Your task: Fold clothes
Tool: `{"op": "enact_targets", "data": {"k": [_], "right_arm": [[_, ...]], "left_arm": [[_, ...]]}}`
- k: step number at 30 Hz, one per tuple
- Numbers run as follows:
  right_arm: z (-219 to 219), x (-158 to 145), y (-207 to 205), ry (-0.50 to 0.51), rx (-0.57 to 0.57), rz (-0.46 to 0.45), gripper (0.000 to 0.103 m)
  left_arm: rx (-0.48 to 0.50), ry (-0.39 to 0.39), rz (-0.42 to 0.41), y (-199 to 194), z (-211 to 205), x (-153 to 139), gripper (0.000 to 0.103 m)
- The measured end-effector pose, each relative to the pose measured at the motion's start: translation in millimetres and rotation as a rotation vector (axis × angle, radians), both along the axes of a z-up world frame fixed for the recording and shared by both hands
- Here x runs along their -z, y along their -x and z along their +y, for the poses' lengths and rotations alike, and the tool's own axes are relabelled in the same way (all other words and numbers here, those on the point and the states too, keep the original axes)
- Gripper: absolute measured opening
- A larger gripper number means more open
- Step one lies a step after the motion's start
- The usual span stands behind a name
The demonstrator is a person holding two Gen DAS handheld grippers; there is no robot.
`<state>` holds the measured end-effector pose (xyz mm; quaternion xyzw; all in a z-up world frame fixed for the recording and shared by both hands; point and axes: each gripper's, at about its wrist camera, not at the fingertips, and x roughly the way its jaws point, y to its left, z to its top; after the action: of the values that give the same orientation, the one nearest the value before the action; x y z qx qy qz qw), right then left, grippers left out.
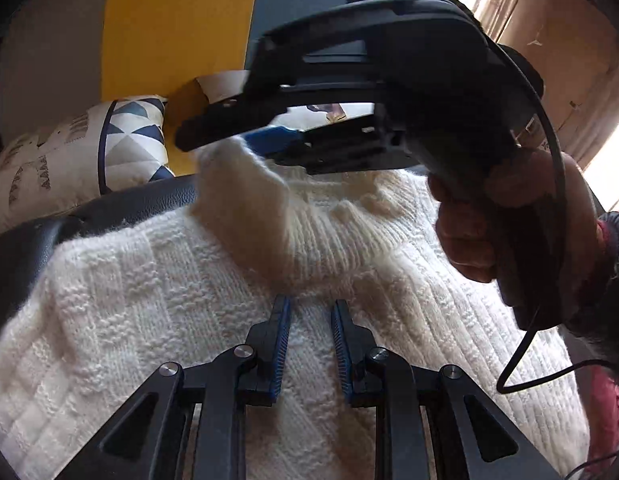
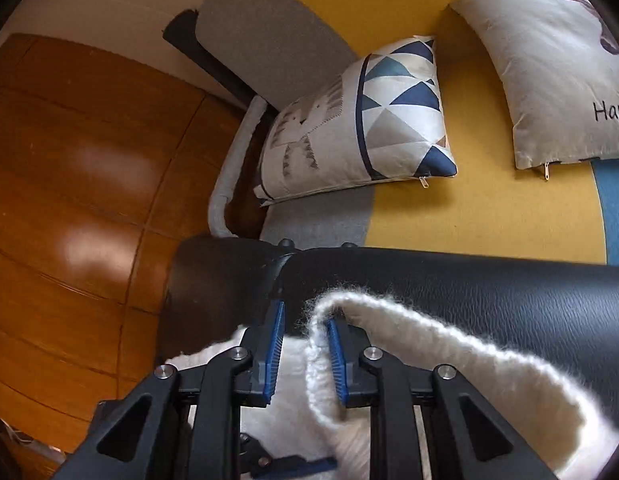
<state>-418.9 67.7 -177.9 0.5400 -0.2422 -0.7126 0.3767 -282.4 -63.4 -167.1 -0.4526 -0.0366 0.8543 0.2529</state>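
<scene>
At your left tongs (image 1: 309, 316), the right tongs (image 1: 245, 132) and hand (image 1: 509, 216) block 12 to 2 o'clock; 9 o'clock is bare black cushion (image 1: 25, 252). The patterned pillow (image 2: 357, 120) stands at 12 o'clock beyond.

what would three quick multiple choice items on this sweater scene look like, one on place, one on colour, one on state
1. The sweater lies on: A) wood floor B) black leather surface C) yellow cushion
2. The tool pads are: A) red B) green C) blue
3. The left tool is: A) open above the sweater B) shut on a pillow C) out of view

Answers: 1 B, black leather shows around the knit; 2 C, blue ribbed strips line both fingers; 3 A, a gap with only knit behind it separates the fingers.
</scene>
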Motion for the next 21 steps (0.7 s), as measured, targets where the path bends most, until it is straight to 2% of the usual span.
{"op": "enact_targets", "data": {"k": [2,4,5,8,9,12,14,17,21], "right_arm": [[1,11,9,-0.032,0.028,-0.014,0.017],[3,17,14,-0.008,0.044,-0.049,0.01],[4,18,15,-0.006,0.045,-0.059,0.01],[10,8,12,-0.028,0.039,-0.058,0.017],[15,2,8,-0.024,0.042,-0.06,0.024],[34,-22,-11,-0.068,0.034,0.009,0.027],[45,-37,-24,-0.099,0.02,0.052,0.027],[54,-50,-49,-0.14,-0.03,0.083,0.027],[57,-37,-74,-0.257,-0.076,0.084,0.027]], "left_arm": [[-0.003,-0.015,-0.006,1,-2,1,0.022],[-0.014,-0.043,-0.018,2,-7,1,0.022],[-0.022,-0.061,-0.026,3,-10,1,0.022],[-0.046,-0.115,-0.049,5,-19,-1,0.022],[-0.055,-0.133,-0.056,5,-22,-2,0.022],[-0.086,-0.186,-0.072,7,-33,-4,0.022],[-0.141,-0.207,-0.046,5,-48,-13,0.022],[-0.198,-0.181,-0.025,9,-62,-25,0.022],[-0.207,0.029,0.005,23,-44,-31,0.022]]}}
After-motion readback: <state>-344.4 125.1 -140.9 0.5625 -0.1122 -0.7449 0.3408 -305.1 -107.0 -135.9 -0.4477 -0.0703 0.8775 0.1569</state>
